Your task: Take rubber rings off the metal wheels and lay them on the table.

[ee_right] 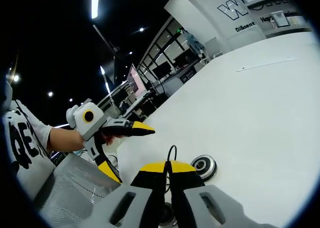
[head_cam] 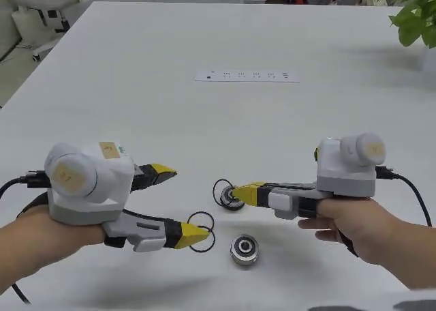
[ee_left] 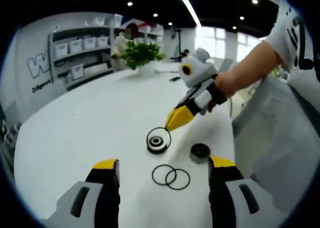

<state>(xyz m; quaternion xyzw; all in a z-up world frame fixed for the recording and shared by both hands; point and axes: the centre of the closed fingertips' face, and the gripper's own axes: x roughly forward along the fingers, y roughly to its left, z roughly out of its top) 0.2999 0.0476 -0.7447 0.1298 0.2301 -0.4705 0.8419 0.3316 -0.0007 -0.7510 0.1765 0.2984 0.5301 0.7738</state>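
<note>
right gripper clenched on rubber ring; ring stands at jaw tips, against metal wheel. left gripper released, jaws wide apart. two loose rings flat on table, just ahead between left jaws. bare wheel at 4 o'clock from loose rings, 6 o'clock from held ring.

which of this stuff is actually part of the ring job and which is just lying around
Part of the job:
right gripper, shut on a rubber ring
metal wheel at its tip
second wheel
two loose rings on the table
left gripper, open

Just lying about:
power strip
plant
</note>
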